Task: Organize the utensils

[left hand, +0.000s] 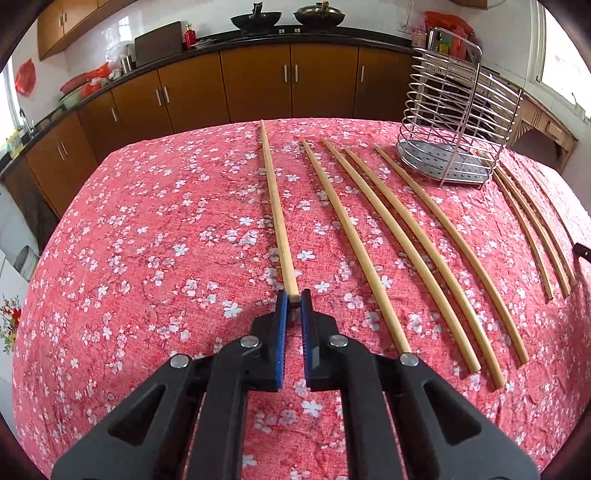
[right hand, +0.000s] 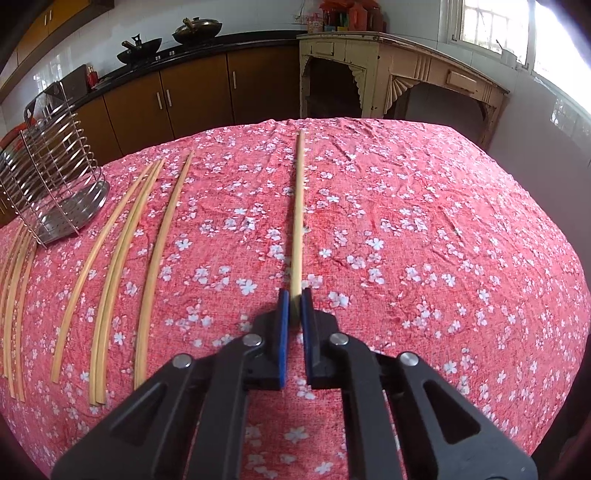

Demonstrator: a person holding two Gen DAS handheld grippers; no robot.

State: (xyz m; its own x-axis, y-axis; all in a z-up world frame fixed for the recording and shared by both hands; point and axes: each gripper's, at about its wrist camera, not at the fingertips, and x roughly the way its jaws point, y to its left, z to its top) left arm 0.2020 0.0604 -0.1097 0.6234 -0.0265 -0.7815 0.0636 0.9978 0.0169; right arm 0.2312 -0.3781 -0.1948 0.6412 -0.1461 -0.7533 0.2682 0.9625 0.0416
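1. Nearest in the left wrist view, the left gripper point(left hand: 294, 297) has its blue pads clamped on the near end of a chopstick point(left hand: 275, 206). The stick runs straight away from the jaws across the red floral tablecloth point(left hand: 147, 258).
2. Same story in the right wrist view: the right gripper point(right hand: 294, 297) is closed tight on the near end of another chopstick point(right hand: 298, 214), which points toward the far edge of the cloth. Whether either stick's far end touches the cloth or has lifted, I cannot tell.
3. Using the wire utensil holder point(left hand: 458, 122) as the landmark, the left-hand stick lies well to the holder's left in that view.
4. Between that stick and the holder, four loose chopsticks point(left hand: 406, 251) lie side by side on the cloth, their far tips reaching toward the holder's base.
5. On the holder's other side, a few more thin sticks point(left hand: 532, 229) lie close together, starting just beside its base.
6. In the right wrist view the holder point(right hand: 55, 166) stands upright at far left, with the right-hand stick well apart from it.
7. Beyond the holder, brown cabinets point(left hand: 258, 81) line the wall under a dark counter carrying two woks point(left hand: 288, 16).
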